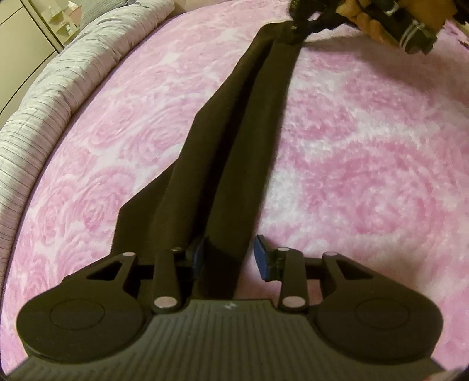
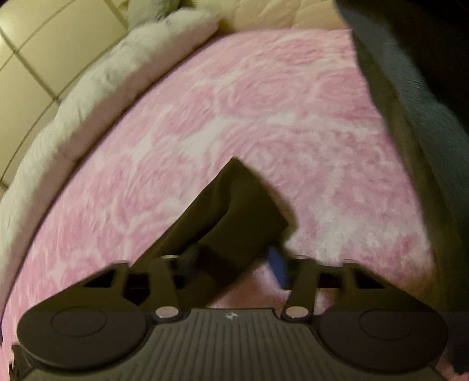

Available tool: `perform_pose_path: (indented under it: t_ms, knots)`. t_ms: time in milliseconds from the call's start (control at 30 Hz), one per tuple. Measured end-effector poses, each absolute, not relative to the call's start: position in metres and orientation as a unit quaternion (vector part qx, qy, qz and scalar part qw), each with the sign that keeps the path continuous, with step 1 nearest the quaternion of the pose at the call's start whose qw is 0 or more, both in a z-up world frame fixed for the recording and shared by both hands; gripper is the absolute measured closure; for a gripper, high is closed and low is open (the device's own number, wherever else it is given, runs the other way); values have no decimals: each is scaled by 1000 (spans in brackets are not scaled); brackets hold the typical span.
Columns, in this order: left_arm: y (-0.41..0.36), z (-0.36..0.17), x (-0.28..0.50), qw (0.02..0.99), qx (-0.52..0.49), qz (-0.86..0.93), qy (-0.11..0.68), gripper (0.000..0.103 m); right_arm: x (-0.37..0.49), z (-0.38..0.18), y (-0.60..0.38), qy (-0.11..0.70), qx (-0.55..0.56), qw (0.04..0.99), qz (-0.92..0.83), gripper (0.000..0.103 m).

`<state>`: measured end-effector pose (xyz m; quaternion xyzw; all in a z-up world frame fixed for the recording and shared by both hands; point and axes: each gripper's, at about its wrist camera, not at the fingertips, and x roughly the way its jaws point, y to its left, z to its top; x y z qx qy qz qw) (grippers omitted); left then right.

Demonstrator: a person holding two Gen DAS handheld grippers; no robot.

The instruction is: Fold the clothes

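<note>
A long dark garment (image 1: 234, 146) lies stretched in a narrow folded strip across the pink rose-patterned bed cover (image 1: 366, 152). My left gripper (image 1: 228, 255) is at its near end, with the blue pads (image 1: 262, 260) closed against a thick fold of the cloth. At the strip's far end my right gripper (image 1: 293, 27) pinches the cloth where it narrows. In the blurred right wrist view, a pointed corner of the garment (image 2: 234, 205) fills the space between my right gripper's (image 2: 231, 260) fingers.
A pale striped quilt (image 1: 58, 88) is bunched along the bed's left edge (image 2: 88, 102). Cream cupboard doors (image 1: 26, 32) stand beyond it. A person's dark clothing (image 2: 425, 117) fills the right side, and a hand (image 1: 366, 14) holds the right gripper.
</note>
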<state>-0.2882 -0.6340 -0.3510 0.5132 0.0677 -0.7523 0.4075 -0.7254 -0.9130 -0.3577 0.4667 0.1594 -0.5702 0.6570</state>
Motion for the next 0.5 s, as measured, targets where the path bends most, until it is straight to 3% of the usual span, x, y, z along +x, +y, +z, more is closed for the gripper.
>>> perform_pose_path:
  t_ms: [33,233,500]
  knots:
    - [-633,-348,-287,407,511,-754,67,71,-725,-356,-911,163,463,658,-572,103]
    - [-636,-324,-275,416,475,-771,87,71,-704,-324,-879,251,361,664,-605,103]
    - [-683,-307,-239,469,440,-756,125,71,-709,-339,-866,311,337,643,-614,103]
